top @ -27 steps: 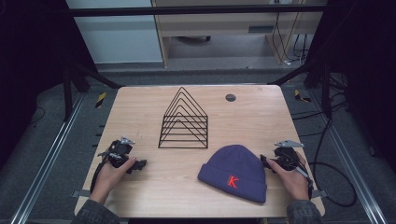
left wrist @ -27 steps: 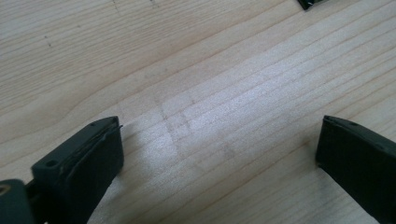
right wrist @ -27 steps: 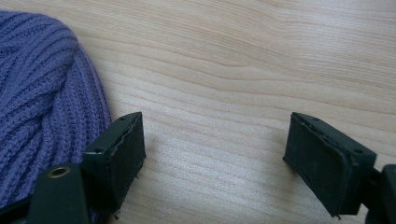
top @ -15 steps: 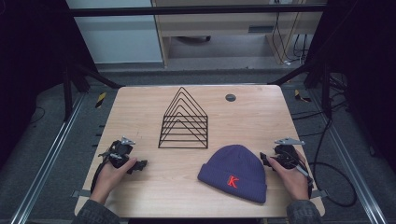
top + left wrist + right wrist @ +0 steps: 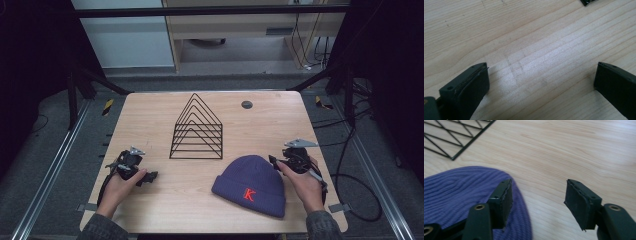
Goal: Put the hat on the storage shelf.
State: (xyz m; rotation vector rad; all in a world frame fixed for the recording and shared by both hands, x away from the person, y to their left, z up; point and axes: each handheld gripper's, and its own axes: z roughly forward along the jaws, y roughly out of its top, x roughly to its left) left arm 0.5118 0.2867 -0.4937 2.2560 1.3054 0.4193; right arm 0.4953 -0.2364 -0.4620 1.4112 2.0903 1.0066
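A dark blue knit hat [image 5: 252, 182] with a red letter K lies flat on the wooden table [image 5: 165, 210] at the front right. My right gripper [image 5: 280, 159] rests just to the right of it. Its jaws stand open, with bare wood between them [image 5: 537, 192]. Its left pad [image 5: 502, 200] sits over the edge of the hat [image 5: 454, 195] and does not pinch it. My left gripper [image 5: 134, 169] lies at the front left, jaws spread wide over bare tabletop [image 5: 541, 75], holding nothing.
A black wire rack [image 5: 196, 130] of nested triangular dividers stands mid-table, and its base shows at the top left of the right gripper view [image 5: 456, 135]. A small dark disc [image 5: 246, 104] sits near the far edge. Black frame rails and cables surround the table.
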